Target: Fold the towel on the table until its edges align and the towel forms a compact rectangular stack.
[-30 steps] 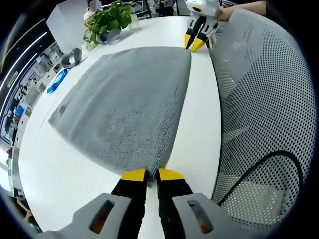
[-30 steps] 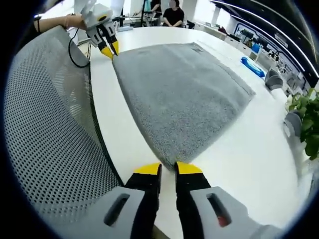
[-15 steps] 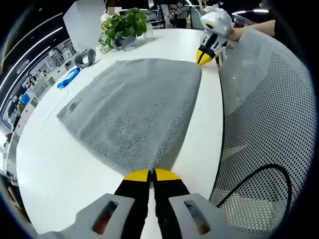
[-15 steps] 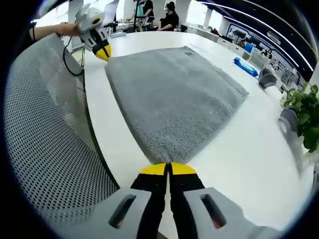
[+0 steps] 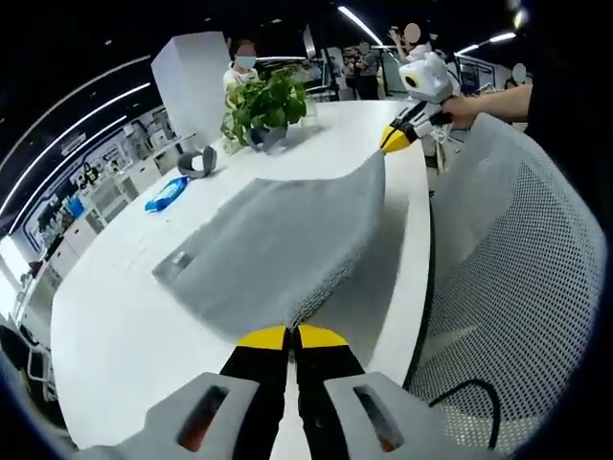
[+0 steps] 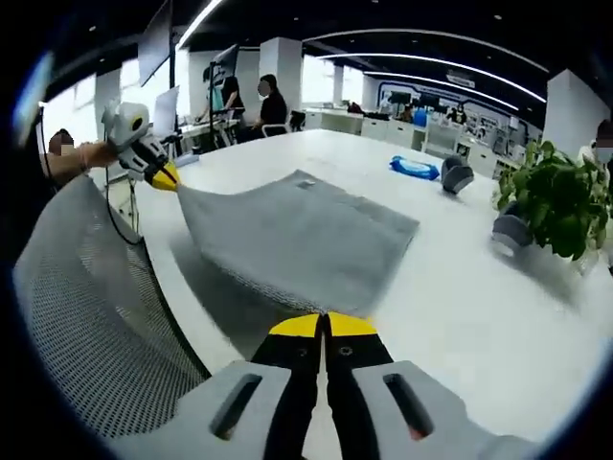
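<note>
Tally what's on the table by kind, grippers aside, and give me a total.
Towel: 1
Potted plant: 1
Blue packet: 1
Grey roll: 1
Total: 4

You have nothing to read here: no word, number, brand or sign comes out legibly in either view. The small tag on the towel [image 5: 179, 259] is too small and blurred to tell if it carries print, and the same goes for the blue packet [image 6: 414, 167] on the table [image 5: 124, 326].
</note>
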A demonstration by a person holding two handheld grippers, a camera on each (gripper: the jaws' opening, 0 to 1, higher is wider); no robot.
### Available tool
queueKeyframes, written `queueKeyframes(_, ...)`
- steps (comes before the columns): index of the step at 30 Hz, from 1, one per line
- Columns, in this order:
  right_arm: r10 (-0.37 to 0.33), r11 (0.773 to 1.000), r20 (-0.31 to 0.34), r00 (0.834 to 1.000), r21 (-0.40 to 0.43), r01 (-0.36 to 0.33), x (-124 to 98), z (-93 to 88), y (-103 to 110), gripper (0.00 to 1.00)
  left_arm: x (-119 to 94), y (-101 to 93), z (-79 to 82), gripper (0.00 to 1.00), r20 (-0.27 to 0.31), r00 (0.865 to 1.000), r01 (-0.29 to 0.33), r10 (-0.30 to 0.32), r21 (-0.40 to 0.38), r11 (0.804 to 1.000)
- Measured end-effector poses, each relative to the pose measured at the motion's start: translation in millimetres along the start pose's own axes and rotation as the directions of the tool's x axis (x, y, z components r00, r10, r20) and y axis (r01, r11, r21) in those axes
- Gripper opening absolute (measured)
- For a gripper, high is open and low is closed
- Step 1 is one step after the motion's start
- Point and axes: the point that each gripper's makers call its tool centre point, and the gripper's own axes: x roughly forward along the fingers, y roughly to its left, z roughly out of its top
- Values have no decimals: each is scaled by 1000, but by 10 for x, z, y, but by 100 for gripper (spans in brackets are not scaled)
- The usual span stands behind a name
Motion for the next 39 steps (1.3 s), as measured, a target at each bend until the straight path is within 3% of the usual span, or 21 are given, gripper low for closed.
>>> queueKeyframes(10, -89, 996, 102, 991, 36, 86, -295, 320, -101, 0, -381, 19, 364, 2, 88, 992, -94, 94, -7, 996)
queueKeyframes(18, -140, 990, 164, 976, 35, 136, -518, 572, -58, 0, -634, 10, 535, 2, 141, 977, -158, 163, -48, 986)
queueKeyframes(29, -157, 988, 213, 964, 33, 153, -715, 755, 20, 0, -969, -38, 673, 2, 204, 957, -175, 205, -155, 972)
queueKeyframes(39, -164, 986, 231, 959, 32, 161, -830, 856, 32, 0, -1152, -77, 826, 2, 244, 945, -182, 218, -161, 970)
